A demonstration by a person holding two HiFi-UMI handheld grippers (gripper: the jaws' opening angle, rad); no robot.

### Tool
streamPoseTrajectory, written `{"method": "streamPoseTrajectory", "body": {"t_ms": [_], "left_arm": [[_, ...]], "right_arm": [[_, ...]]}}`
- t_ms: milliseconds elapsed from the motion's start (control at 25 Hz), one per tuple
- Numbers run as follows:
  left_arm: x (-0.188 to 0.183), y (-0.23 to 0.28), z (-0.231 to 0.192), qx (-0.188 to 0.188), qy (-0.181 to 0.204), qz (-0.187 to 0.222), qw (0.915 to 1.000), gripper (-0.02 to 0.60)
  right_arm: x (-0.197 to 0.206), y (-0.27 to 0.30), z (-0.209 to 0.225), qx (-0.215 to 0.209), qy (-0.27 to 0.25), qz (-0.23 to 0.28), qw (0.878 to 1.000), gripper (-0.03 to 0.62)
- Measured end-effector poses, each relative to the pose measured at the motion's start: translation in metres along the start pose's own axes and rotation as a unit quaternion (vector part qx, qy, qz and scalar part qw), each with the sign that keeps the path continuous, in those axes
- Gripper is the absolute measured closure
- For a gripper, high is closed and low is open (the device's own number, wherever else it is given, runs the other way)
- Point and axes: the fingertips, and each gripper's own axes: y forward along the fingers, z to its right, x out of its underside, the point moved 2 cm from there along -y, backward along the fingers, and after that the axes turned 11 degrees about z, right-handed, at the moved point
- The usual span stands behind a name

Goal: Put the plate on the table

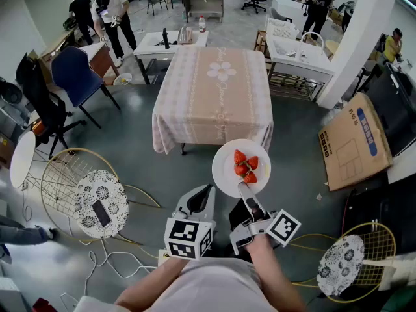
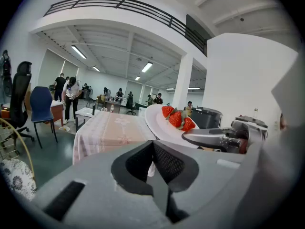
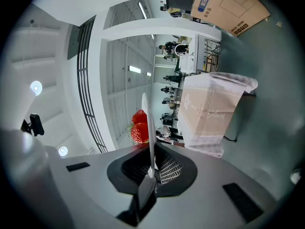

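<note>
A white plate (image 1: 226,169) with three strawberries (image 1: 246,166) hangs over the grey floor, just short of the near edge of the table with the pink cloth (image 1: 214,90). My right gripper (image 1: 245,188) is shut on the plate's near rim. In the right gripper view the plate (image 3: 147,123) shows edge-on between the pads, with the strawberries (image 3: 138,128) to its left and the table (image 3: 209,113) beyond. My left gripper (image 1: 200,199) sits shut and empty just left of the plate. The left gripper view shows the plate (image 2: 159,123) and table (image 2: 112,128) ahead.
A blue chair (image 1: 75,73) and a black office chair (image 1: 39,99) stand left of the table. Wire chairs with patterned cushions (image 1: 101,200) (image 1: 344,262) flank me. A cardboard box (image 1: 354,142) leans at the right, near a white pillar (image 1: 361,38). Desks and people fill the back.
</note>
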Motion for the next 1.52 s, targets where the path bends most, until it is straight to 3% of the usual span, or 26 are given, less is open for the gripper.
{"method": "streamPoseTrajectory", "body": {"t_ms": [360,960,1520], "left_arm": [[-0.007,-0.014,-0.021,0.010,-0.002,0.010,0.9999,0.577],[-0.007,-0.009,-0.036,0.016,0.002,0.010,0.9998,0.577],[-0.006,0.071,-0.055,-0.009,0.015,-0.016,0.9997,0.577]], "right_arm": [[0.023,0.007,-0.009,-0.002,-0.007,0.005,1.000,0.576],[0.028,0.020,0.003,0.012,0.002,0.015,1.000,0.576],[-0.014,0.092,0.038,0.017,0.032,-0.013,0.999,0.576]]}}
